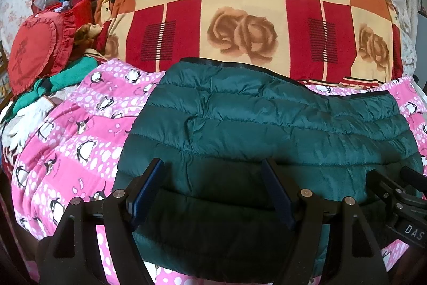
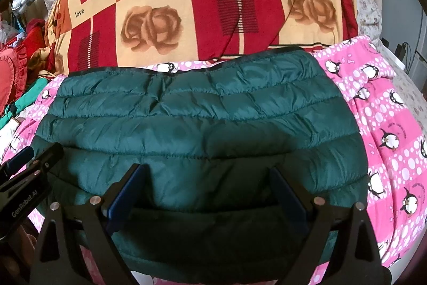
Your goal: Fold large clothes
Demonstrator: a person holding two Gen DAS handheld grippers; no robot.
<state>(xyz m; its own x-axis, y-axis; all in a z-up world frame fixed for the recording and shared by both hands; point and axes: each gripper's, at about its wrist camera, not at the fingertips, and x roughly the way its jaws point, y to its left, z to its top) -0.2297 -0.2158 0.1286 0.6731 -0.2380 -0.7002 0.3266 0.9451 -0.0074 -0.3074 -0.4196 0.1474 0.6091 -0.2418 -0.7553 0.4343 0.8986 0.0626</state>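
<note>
A dark green quilted puffer jacket (image 1: 267,124) lies folded into a flat rectangle on a pink penguin-print blanket (image 1: 80,130). It also shows in the right wrist view (image 2: 200,119). My left gripper (image 1: 213,167) hovers over the jacket's near edge, jaws wide open and empty. My right gripper (image 2: 208,172) hovers over the same near edge further right, jaws wide open and empty. The right gripper shows at the lower right of the left wrist view (image 1: 395,191). The left gripper shows at the lower left of the right wrist view (image 2: 29,162).
A big red, orange and cream rose-print quilt (image 1: 240,18) is piled behind the jacket. A red heart-shaped cushion (image 1: 34,50), green clothing (image 1: 66,76) and white gloves (image 1: 24,122) lie at the left. The pink blanket (image 2: 387,124) extends to the right.
</note>
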